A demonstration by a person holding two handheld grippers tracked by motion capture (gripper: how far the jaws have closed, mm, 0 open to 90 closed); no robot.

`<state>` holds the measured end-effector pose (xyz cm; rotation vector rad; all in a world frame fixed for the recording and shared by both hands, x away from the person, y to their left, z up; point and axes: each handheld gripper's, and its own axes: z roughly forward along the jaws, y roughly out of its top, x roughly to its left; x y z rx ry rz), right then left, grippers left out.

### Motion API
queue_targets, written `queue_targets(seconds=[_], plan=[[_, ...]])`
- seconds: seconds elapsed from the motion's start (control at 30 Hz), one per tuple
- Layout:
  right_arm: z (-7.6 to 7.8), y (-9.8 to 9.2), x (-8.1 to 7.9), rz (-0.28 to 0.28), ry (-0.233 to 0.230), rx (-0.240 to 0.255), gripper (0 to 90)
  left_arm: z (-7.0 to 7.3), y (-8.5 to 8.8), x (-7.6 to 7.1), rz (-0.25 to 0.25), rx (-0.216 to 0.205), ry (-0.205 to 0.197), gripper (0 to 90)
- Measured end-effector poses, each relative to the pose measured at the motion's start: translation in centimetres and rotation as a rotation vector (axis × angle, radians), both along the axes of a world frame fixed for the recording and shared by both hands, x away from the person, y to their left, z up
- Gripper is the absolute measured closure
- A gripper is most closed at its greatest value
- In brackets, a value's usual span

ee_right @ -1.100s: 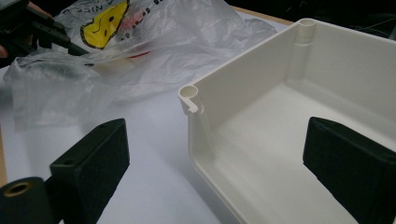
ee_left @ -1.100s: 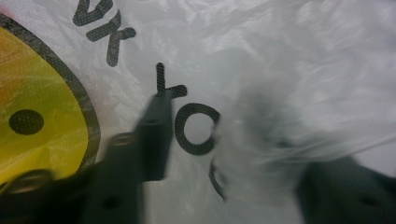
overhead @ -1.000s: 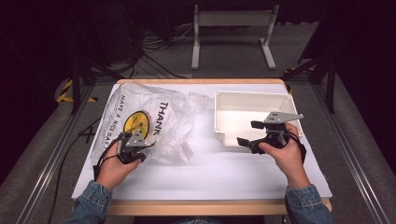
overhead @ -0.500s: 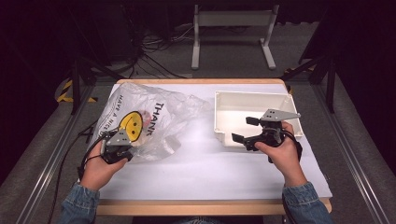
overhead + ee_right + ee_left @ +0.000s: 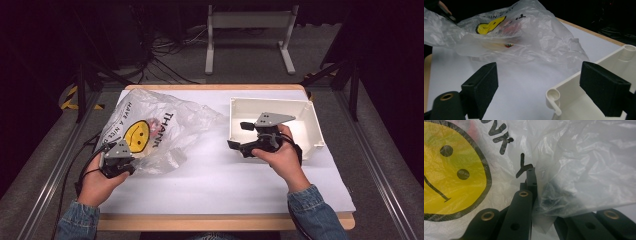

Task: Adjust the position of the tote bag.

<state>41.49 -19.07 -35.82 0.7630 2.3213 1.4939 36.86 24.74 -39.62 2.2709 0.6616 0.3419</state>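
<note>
Plastic bag point(image 5: 160, 132): on white tabletop point(image 5: 210, 175), edge pinched in left gripper point(image 5: 116, 162) jaws. Right gripper point(image 5: 239, 135): jaws spread, just been closing, nothing between, beside cream bin point(image 5: 312, 125).

My right gripper point(image 5: 537, 86) has its jaws standing wide, nothing between the pads; they have just been closing a little. Right pad hangs over the corner of the white bin point(image 5: 564, 97). Ahead, the crumpled plastic bag point(image 5: 524, 37) lies on the white table point(image 5: 519, 82), yellow smiley print facing up.
</note>
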Motion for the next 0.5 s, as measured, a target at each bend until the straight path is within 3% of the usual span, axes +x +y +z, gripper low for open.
queue_targets(seconds=[0.1, 0.17, 0.27, 0.4, 0.5], plan=[[0.2, 1.1, 0.6, 0.025, 0.009, -0.041, 21.7, 0.0, 0.0, 0.0, -0.006, -0.015, -0.005, 87.1], [0.5, 1.9, 1.0, 0.032, 0.005, -0.045, 22.4, 0.1, -0.1, 0.0, -0.016, -0.026, -0.010, 86.4], [0.8, 3.0, 1.5, 0.058, -0.012, -0.037, 30.8, 0.1, -0.2, 0.1, -0.019, -0.034, -0.016, 85.7], [1.0, 4.6, 2.1, 0.063, -0.037, -0.045, 27.8, 0.1, -0.3, 0.2, -0.025, -0.038, -0.019, 84.8], [1.0, 5.6, 2.5, 0.062, -0.029, -0.064, 24.7, 0.2, -0.3, 0.2, -0.028, -0.042, -0.022, 84.6]])
